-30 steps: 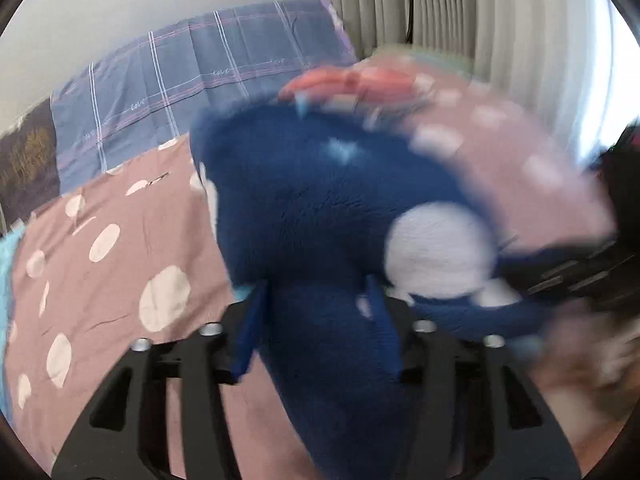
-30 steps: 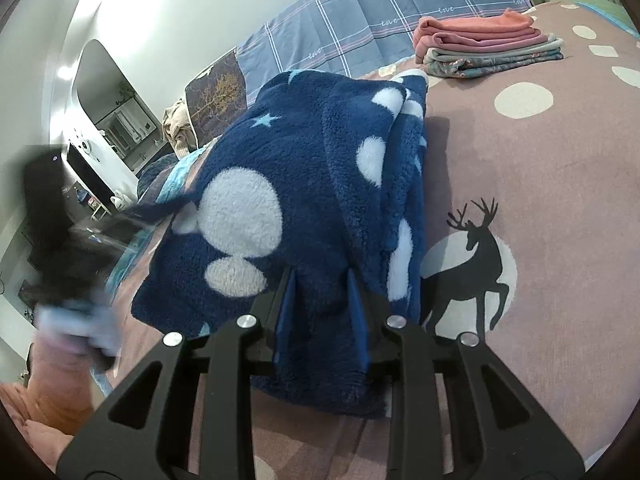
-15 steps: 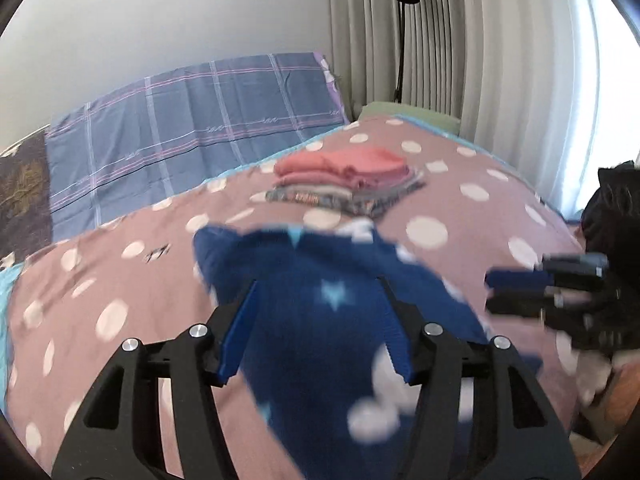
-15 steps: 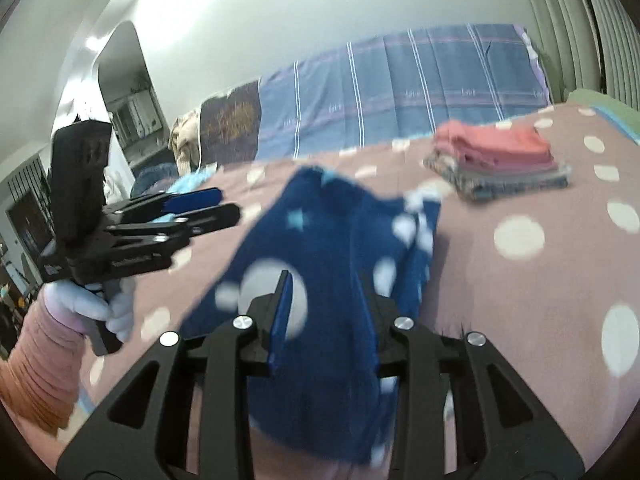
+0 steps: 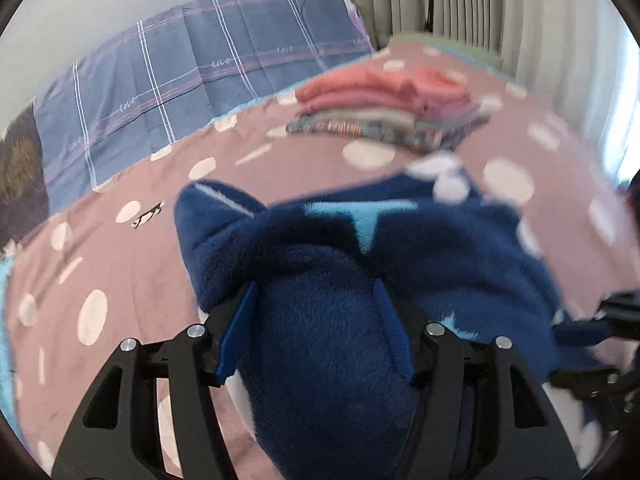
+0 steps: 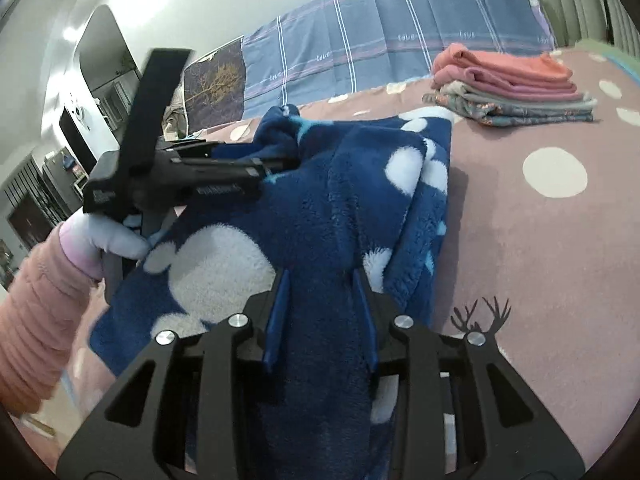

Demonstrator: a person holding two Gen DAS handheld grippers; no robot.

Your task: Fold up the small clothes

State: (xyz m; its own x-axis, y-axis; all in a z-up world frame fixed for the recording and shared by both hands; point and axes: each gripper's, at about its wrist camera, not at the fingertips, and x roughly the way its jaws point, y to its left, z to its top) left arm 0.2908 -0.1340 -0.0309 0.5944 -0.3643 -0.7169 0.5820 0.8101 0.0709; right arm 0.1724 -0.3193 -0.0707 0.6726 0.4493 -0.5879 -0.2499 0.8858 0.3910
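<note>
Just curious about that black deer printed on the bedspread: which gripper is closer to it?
Right. The right gripper grips fleece just beside the deer; the left gripper is across the fleece, farther left.

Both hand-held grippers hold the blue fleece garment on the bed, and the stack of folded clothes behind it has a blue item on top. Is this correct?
Not quite. The top item of the stack of folded clothes is pink, not blue, as the right wrist view shows. The rest is correct: the left hand-held gripper and the right hand-held gripper both hold the blue fleece garment on the bed.

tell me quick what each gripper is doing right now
Left gripper: shut on the blue fleece garment.
Right gripper: shut on the same garment.
</note>
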